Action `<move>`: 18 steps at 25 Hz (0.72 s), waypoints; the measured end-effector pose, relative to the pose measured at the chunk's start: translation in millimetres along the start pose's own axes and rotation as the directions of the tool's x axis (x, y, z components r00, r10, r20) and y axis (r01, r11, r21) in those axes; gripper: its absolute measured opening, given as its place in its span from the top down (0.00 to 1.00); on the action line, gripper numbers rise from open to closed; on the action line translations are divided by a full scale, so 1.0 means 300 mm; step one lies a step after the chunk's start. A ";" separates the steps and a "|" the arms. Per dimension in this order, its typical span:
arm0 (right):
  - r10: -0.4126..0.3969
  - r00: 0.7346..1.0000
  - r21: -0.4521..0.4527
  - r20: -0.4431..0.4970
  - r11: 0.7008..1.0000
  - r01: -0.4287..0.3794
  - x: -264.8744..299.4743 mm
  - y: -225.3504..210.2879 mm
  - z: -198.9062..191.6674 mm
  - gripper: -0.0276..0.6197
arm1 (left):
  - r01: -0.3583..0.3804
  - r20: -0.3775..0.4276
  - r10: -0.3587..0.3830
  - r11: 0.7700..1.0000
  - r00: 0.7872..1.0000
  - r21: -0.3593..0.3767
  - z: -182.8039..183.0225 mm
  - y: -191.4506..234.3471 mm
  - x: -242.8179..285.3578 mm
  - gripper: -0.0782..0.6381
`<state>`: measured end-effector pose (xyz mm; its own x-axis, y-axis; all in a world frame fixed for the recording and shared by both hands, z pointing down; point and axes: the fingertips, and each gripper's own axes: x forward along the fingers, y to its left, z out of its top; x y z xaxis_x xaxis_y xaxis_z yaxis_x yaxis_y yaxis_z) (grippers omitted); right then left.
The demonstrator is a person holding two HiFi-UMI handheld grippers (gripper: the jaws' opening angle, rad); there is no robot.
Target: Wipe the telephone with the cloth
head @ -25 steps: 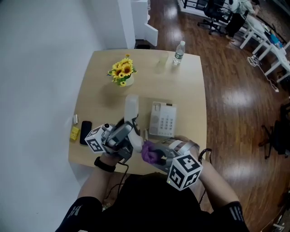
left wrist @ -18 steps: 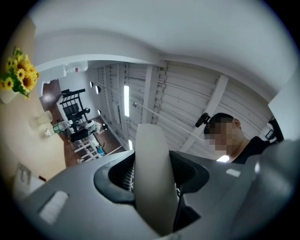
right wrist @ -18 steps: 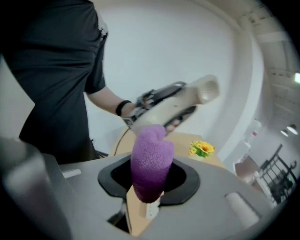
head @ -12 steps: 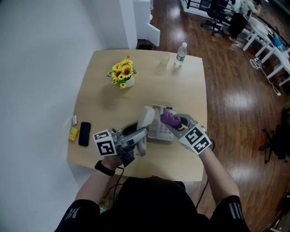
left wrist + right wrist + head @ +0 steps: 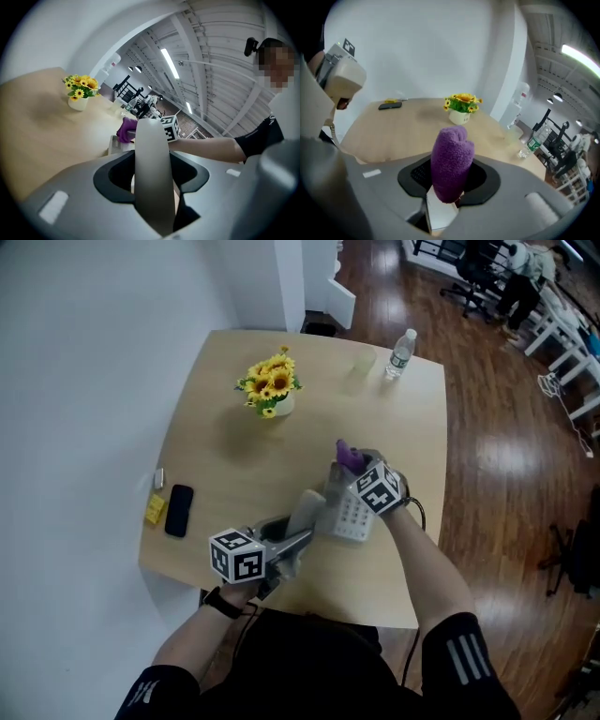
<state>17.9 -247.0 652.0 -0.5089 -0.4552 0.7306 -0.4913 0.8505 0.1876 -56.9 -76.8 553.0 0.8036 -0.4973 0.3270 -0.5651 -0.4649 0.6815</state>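
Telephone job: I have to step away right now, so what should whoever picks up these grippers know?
Left gripper: shut on the handset, held up off the telephone base.
Right gripper: shut on the purple cloth, at the base's far end; contact unclear.
Done: handset lifted, cloth in grip.
Left: probably wipe base and handset, then set the handset back.

Person in black, with two grey claws.
Black short sleeves [image 5: 466,667] bear white stripes, and a black wristband [image 5: 217,603] circles the left wrist. The left claw [image 5: 291,545] and right claw [image 5: 352,465] each carry a white cube [image 5: 236,556] with black square markers. A thin black cable [image 5: 419,513] loops by the right wrist.
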 end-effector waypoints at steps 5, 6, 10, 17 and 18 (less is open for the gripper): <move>0.095 0.982 -0.165 -0.161 0.979 -0.121 0.130 0.157 -0.071 0.75 | -0.029 0.001 0.029 0.999 1.000 -0.033 -0.028 0.048 -0.049 0.59; 0.102 0.978 -0.193 -0.184 0.971 -0.138 0.133 0.186 -0.077 0.75 | -0.034 0.000 0.034 0.999 0.999 -0.036 -0.030 0.057 -0.059 0.59; 0.103 0.970 -0.262 -0.219 0.952 -0.160 0.121 0.280 -0.116 0.75 | -0.052 0.001 0.052 0.998 0.999 -0.038 -0.030 0.084 -0.086 0.59; 0.148 0.965 -0.315 -0.218 0.925 -0.213 0.074 0.527 -0.233 0.75 | -0.044 0.008 0.044 0.999 0.999 -0.030 -0.019 0.095 -0.078 0.59; 0.160 0.961 -0.328 -0.225 0.916 -0.229 0.070 0.568 -0.248 0.75 | -0.043 0.007 0.043 0.999 0.999 -0.030 -0.020 0.095 -0.076 0.59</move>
<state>-23.8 -92.0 748.1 -0.4089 -0.2421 0.8799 -0.1014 0.9703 0.2198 -90.0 -74.4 568.8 0.7770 -0.5221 0.3517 -0.5933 -0.4207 0.6863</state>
